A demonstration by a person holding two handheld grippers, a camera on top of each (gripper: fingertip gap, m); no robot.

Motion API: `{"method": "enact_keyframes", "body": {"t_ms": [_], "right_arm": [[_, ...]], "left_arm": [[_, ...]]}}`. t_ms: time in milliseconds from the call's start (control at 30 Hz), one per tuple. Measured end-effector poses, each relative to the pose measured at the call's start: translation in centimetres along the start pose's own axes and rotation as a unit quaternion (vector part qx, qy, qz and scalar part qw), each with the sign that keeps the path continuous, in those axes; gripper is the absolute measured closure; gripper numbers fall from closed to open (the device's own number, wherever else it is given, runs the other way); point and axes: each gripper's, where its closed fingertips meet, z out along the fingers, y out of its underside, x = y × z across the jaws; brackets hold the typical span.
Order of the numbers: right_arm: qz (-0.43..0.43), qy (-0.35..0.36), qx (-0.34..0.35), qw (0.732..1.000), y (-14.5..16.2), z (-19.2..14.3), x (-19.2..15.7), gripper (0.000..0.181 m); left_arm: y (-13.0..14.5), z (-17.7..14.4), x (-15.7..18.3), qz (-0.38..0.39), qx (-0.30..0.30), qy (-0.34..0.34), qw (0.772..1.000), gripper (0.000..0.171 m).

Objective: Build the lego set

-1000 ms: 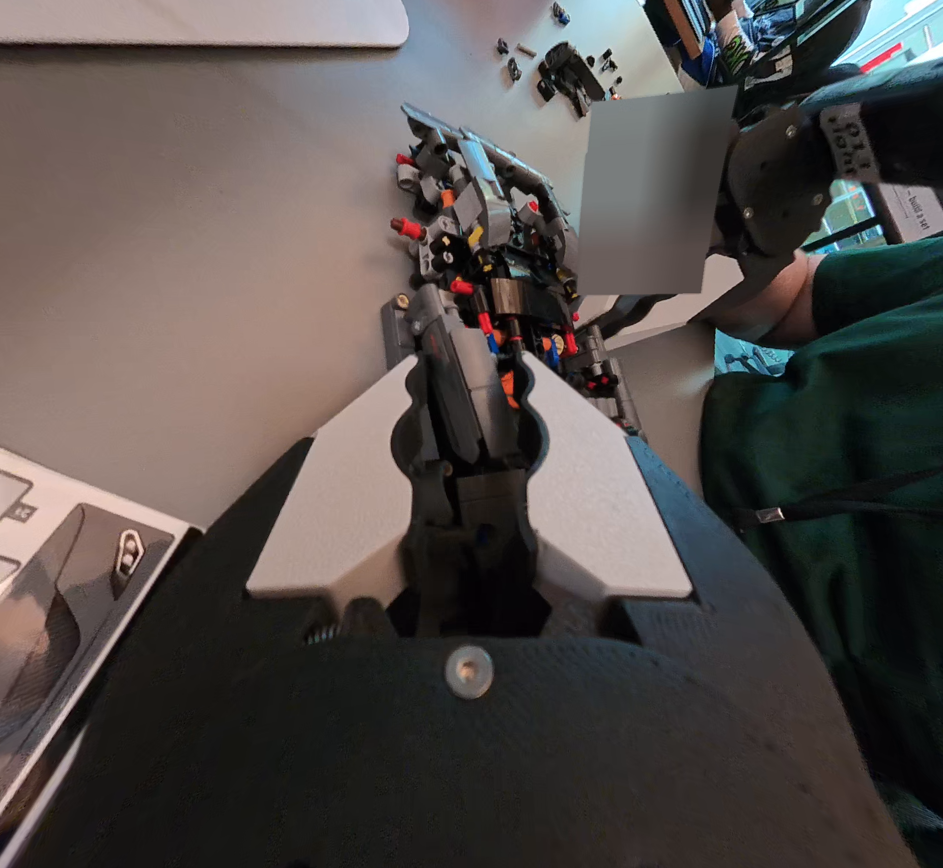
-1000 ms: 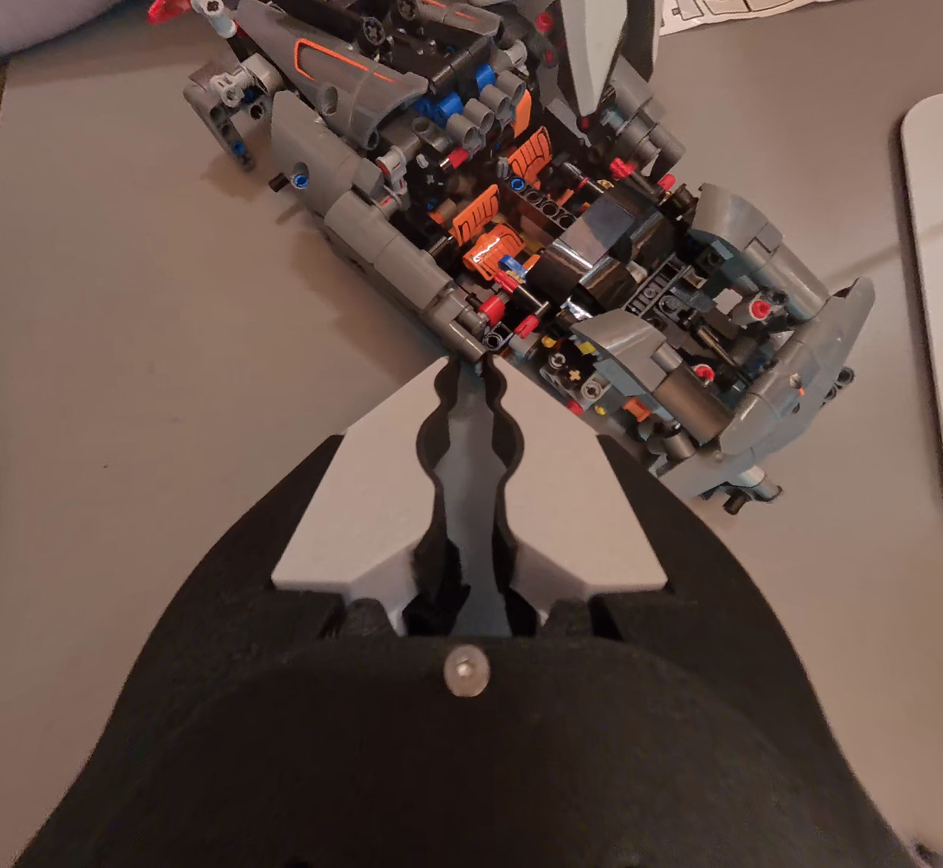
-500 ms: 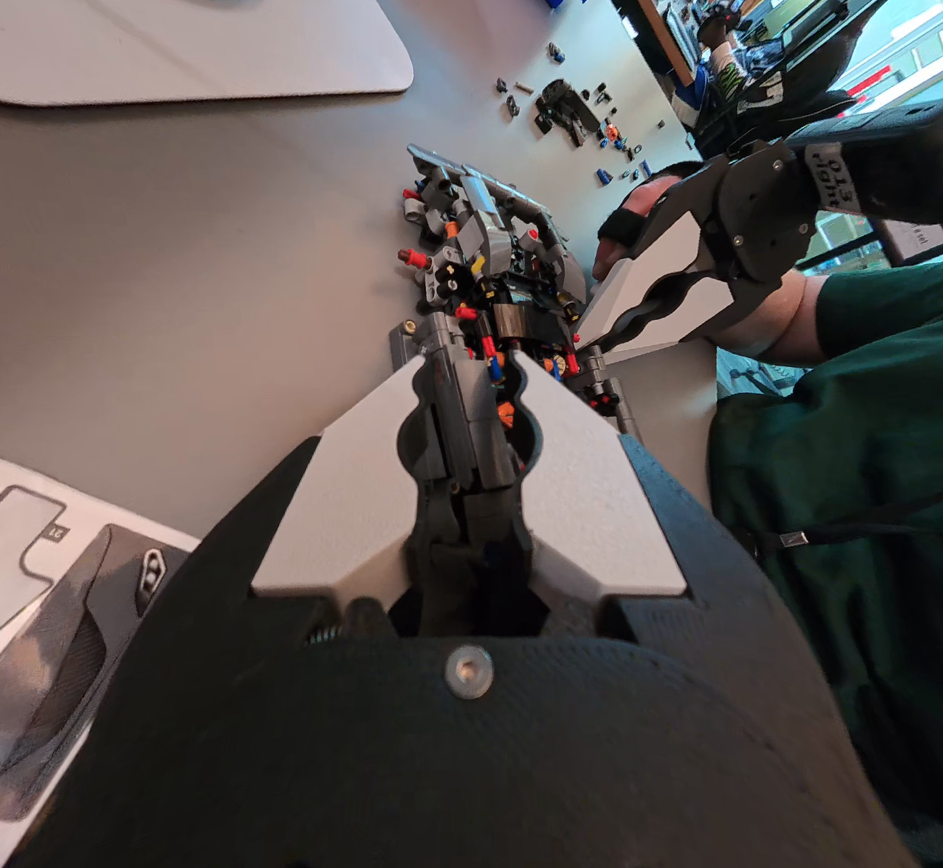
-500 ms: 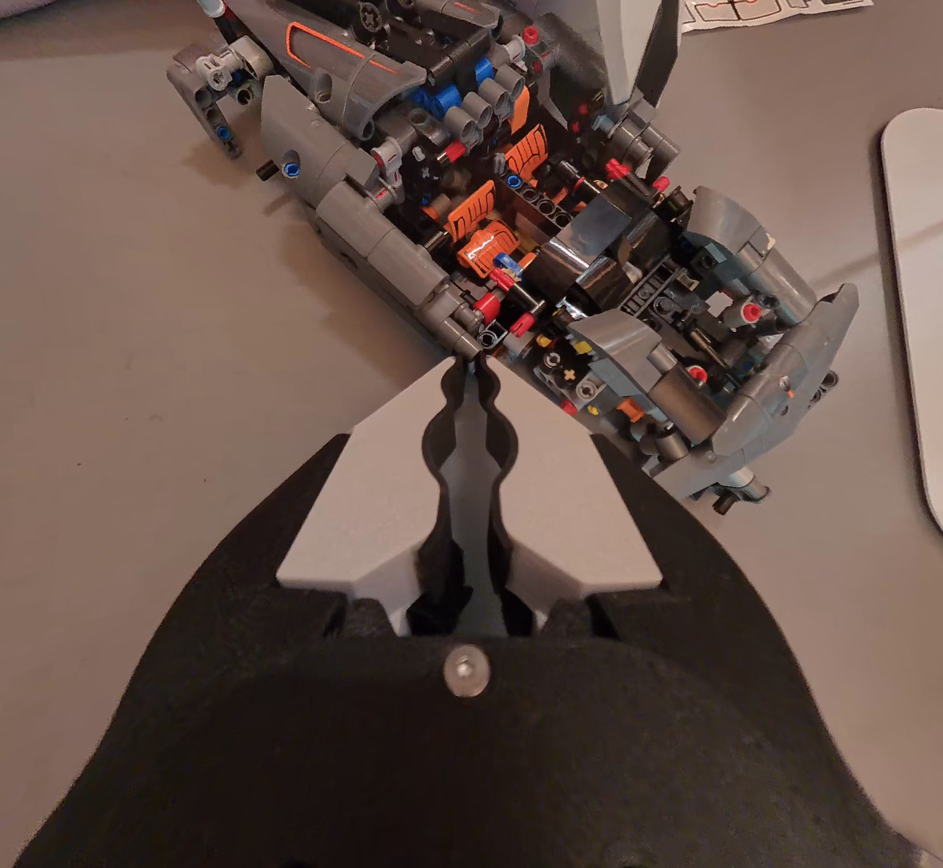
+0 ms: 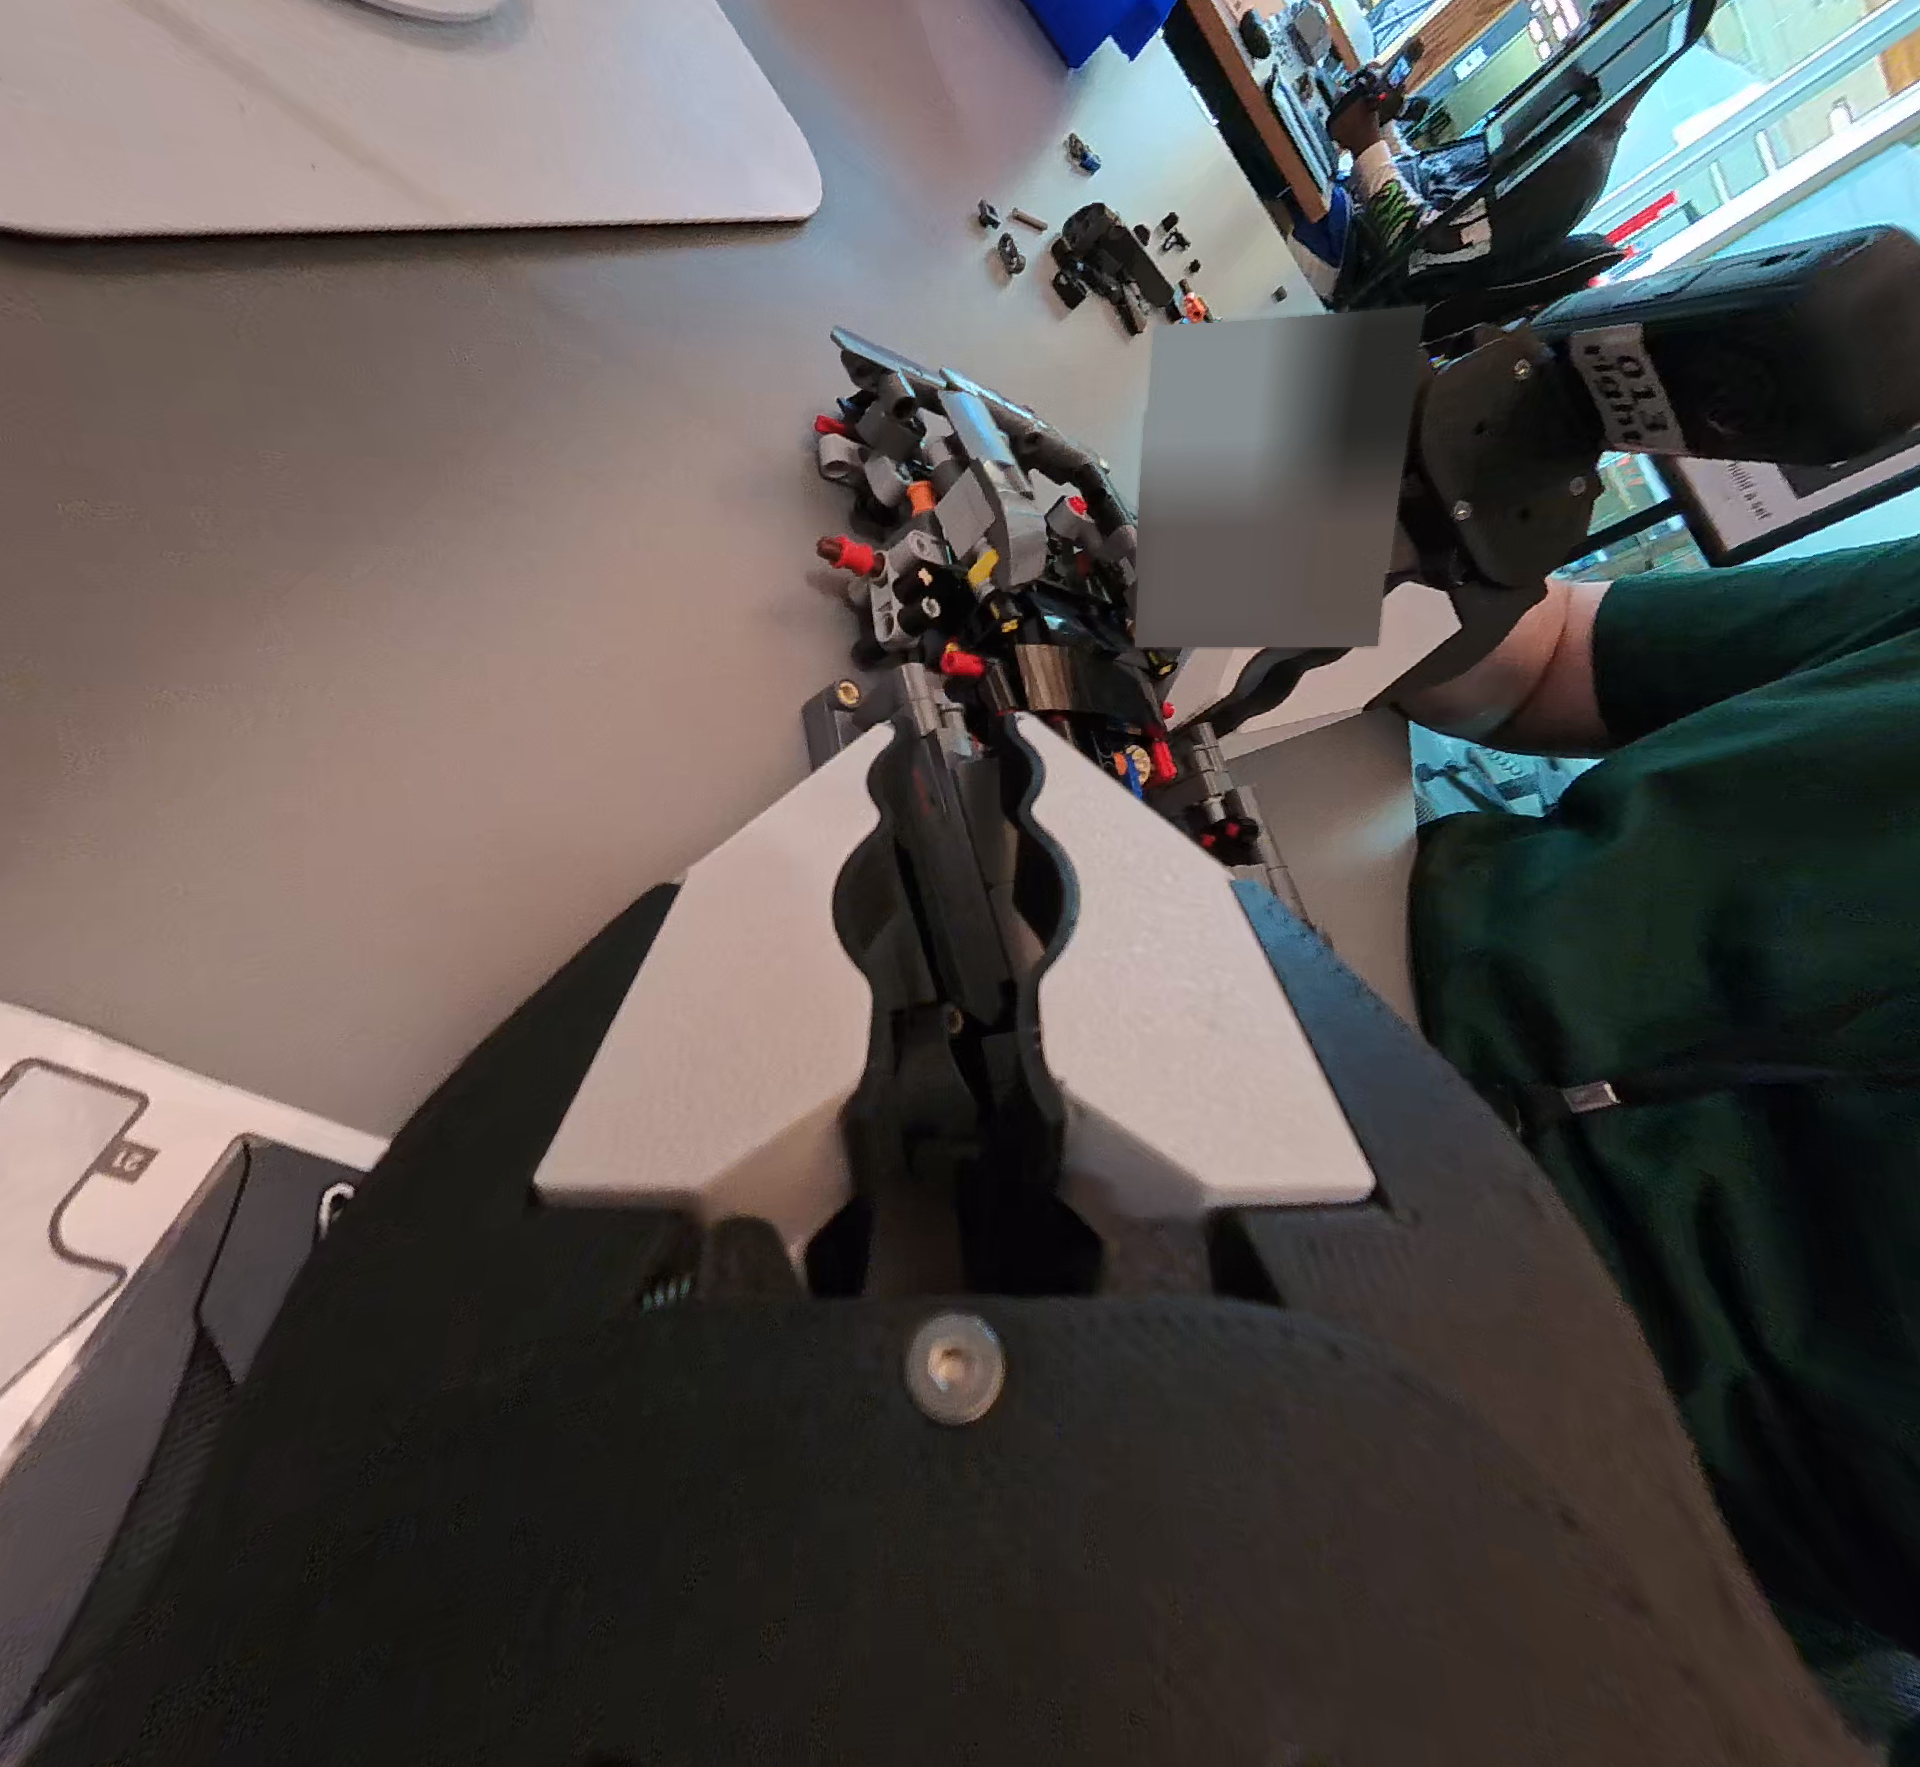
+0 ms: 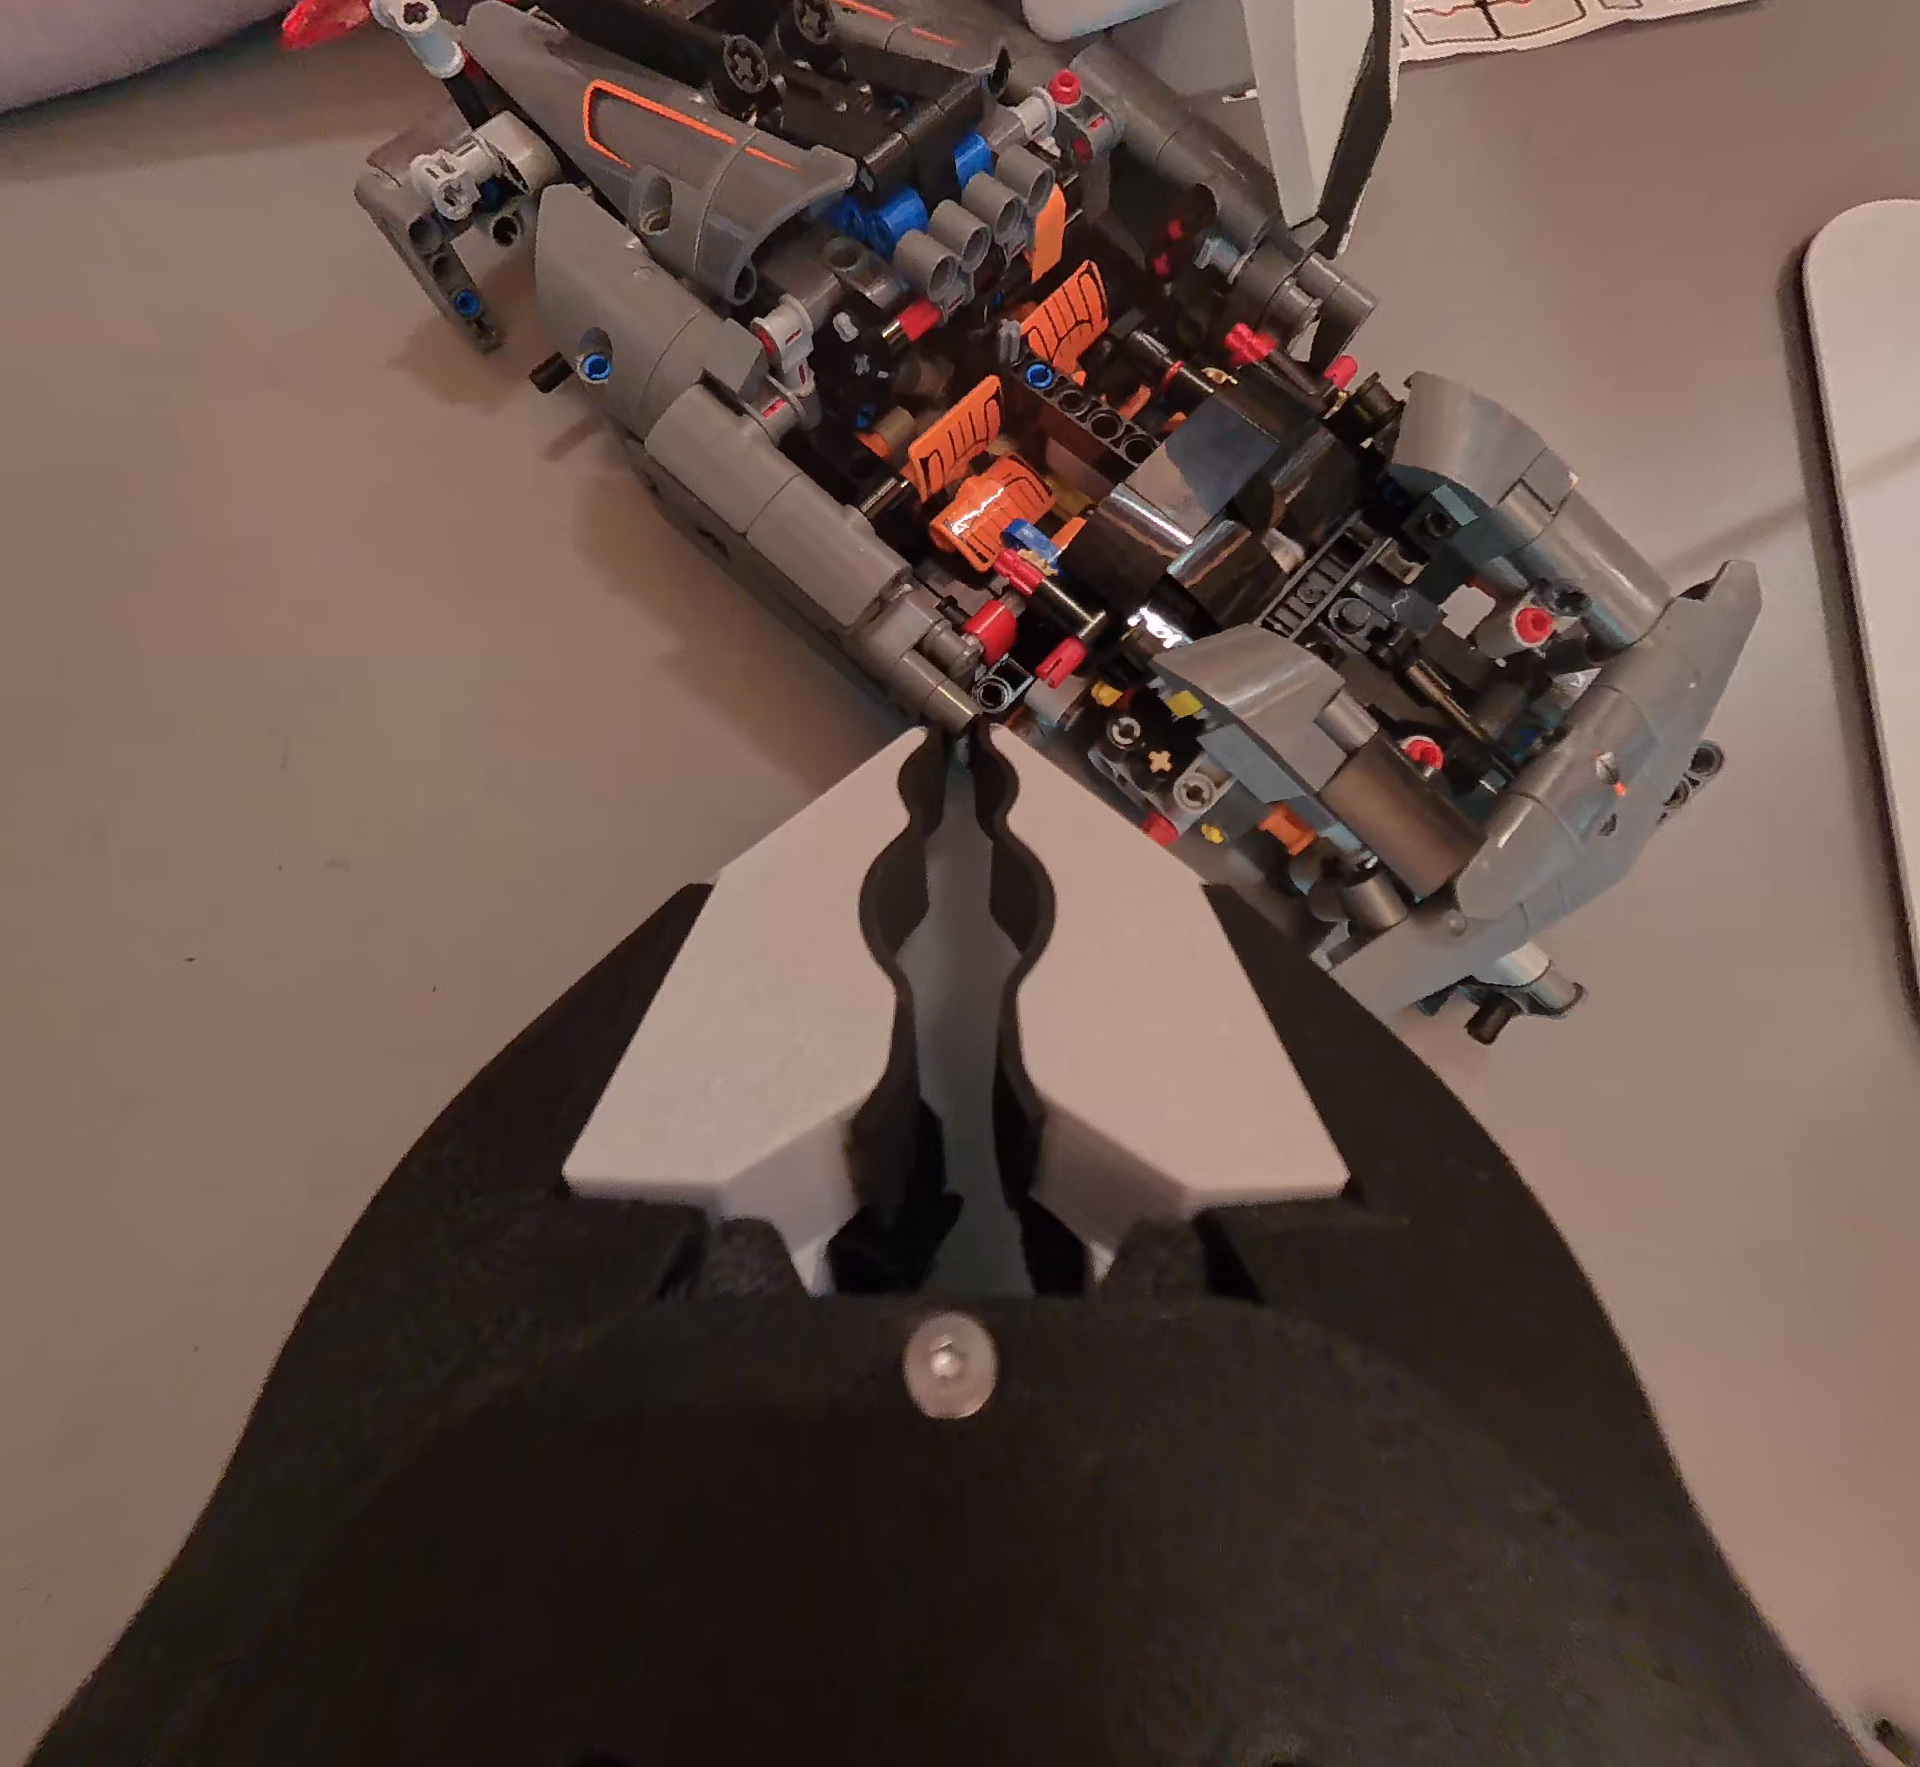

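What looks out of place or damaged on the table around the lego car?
Nothing looks damaged or spilled. The lego car is unfinished: no wheels are on it and its inside is open. The left gripper is shut on one side of it. Some small loose pieces lie apart from it on the table.

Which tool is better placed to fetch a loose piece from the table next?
Right tool: it looks shut and empty beside the car. The left tool is clamped on it.

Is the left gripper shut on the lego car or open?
Shut on it: the left gripper has its fingers pressed against a dark gray section of the lego car.
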Motion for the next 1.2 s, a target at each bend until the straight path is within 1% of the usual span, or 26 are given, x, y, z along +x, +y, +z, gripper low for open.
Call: {"method": "enact_keyframes", "body": {"t_ms": [133,367,433,467,533,567,700,833,933,1067,1200], "right_arm": [[0.014,-0.006,0.005,1.000,0.0,0.1,0.0,0.180],[0.021,0.001,0.000,1.000,0.0,0.2,0.2,0.181],[0.010,0.001,-0.004,1.000,0.0,0.1,0.2,0.180],[0.010,-0.005,-0.006,1.000,0.0,0.1,0.0,0.179],[0.020,-0.027,-0.007,0.999,0.2,-0.1,-0.3,0.171],[0.024,-0.033,-0.004,0.999,0.2,-0.2,-0.4,0.167],[0.019,-0.035,-0.005,0.999,0.2,-0.2,-0.5,0.165],[0.008,-0.041,-0.012,0.999,0.3,-0.3,-0.8,0.166],[0.008,-0.042,-0.006,0.999,0.2,-0.5,-0.8,0.167],[0.012,-0.039,0.000,0.999,0.1,-0.4,-0.7,0.167],[0.010,-0.039,0.001,0.999,0.1,-0.4,-0.8,0.169]], "left_arm": [[-0.1,0.0,0.0,-0.015,0.010,0.018,1.000,0.157],[-0.3,-0.1,-0.2,-0.032,0.026,0.023,0.999,0.164],[-0.2,0.0,-0.5,-0.030,0.027,0.014,0.999,0.171],[-0.2,0.1,-0.5,-0.023,0.024,0.011,0.999,0.171],[0.1,0.4,-0.4,-0.018,0.015,0.008,1.000,0.171],[0.2,0.5,-0.6,-0.021,0.011,0.002,1.000,0.167],[0.3,0.6,-0.6,-0.027,0.007,0.008,1.000,0.162],[0.2,0.5,-0.5,-0.025,0.009,0.010,1.000,0.162],[-0.1,0.3,-1.1,-0.013,0.018,-0.015,1.000,0.168],[0.9,1.1,-1.4,-0.002,-0.021,-0.034,0.999,0.171],[1.0,1.3,-1.6,-0.004,-0.023,-0.044,0.999,0.171]]}}
